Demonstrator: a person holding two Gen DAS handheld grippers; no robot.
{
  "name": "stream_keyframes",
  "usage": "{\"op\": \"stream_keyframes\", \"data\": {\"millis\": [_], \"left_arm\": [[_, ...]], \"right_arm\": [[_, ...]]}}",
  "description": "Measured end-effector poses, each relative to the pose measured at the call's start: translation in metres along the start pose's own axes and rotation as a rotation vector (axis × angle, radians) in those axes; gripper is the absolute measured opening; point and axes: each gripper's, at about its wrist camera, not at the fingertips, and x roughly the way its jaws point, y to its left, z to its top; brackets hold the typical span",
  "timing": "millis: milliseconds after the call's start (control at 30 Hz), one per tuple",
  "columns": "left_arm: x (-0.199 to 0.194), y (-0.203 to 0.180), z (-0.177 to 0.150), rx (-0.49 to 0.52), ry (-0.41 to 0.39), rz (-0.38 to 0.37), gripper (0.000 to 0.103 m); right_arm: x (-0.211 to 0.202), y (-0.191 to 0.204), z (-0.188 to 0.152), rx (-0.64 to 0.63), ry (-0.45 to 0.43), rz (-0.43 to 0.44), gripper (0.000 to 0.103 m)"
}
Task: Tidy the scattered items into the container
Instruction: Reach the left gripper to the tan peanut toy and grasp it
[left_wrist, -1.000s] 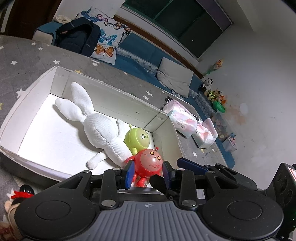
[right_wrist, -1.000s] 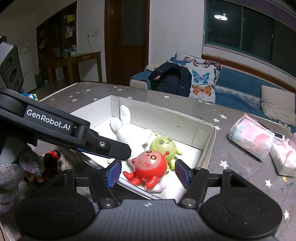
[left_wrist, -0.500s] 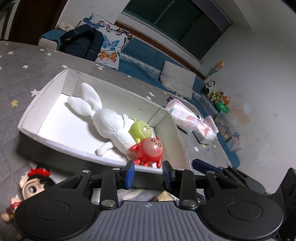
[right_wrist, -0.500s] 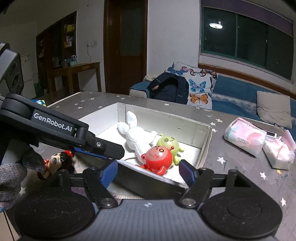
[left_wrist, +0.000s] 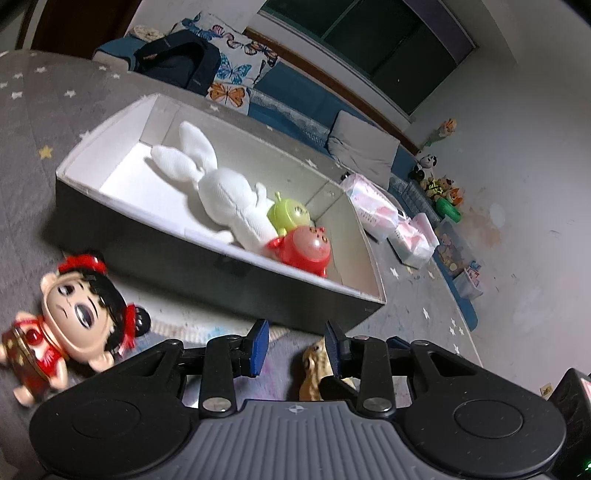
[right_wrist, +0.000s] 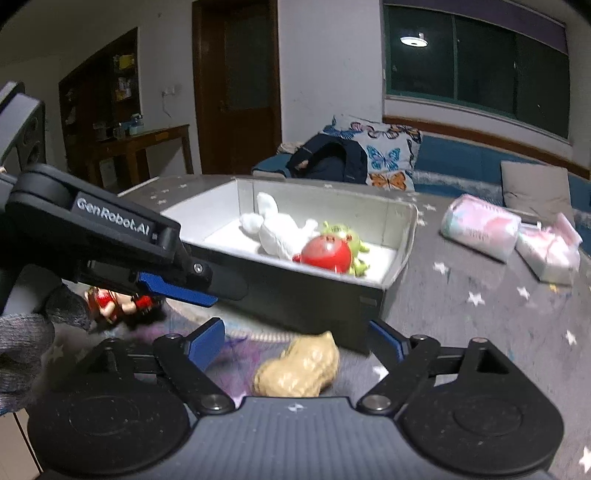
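With three toys lying boxed, the wide-open right hand-held gripper (right_wrist: 297, 341) is framing the peanut toy (right_wrist: 297, 371) at 6 o'clock of the box (right_wrist: 314, 295), needing descent and closure, while the left hand-held gripper (left_wrist: 294, 345) is gaping empty.

Home living room, night. Blue sofa (right_wrist: 461, 162) along the wall under a dark window (right_wrist: 476, 62), with butterfly-print cushions (right_wrist: 388, 147) and a dark backpack (right_wrist: 325, 158). Wooden door (right_wrist: 236, 85), side table (right_wrist: 140, 144) and cluttered shelves (right_wrist: 122, 77). Soft toys (left_wrist: 439, 184) lined up by the white wall. Star-patterned grey cloth (right_wrist: 498, 314) covers the tabletop.
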Motion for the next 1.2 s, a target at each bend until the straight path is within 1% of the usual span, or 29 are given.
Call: {"op": "stream_keyframes", "data": {"millis": [167, 300, 433, 767, 1200], "left_arm": [[0.008, -0.002, -0.007, -0.002, 0.033, 0.000, 0.036], [0.014, -0.006, -0.012, 0.009, 0.056, -0.006, 0.036], [0.019, -0.010, -0.015, 0.014, 0.074, -0.013, 0.036], [0.027, -0.012, -0.016, 0.008, 0.099, -0.027, 0.036], [0.034, -0.015, -0.015, 0.007, 0.129, -0.032, 0.036]], "right_arm": [[0.002, -0.002, -0.010, 0.040, 0.016, 0.000, 0.093], [0.008, -0.002, -0.016, 0.062, 0.034, -0.008, 0.094], [0.012, 0.001, -0.021, 0.056, 0.047, -0.012, 0.094], [0.017, 0.003, -0.025, 0.059, 0.066, -0.009, 0.101], [0.023, 0.000, -0.029, 0.077, 0.085, 0.002, 0.103]]}}
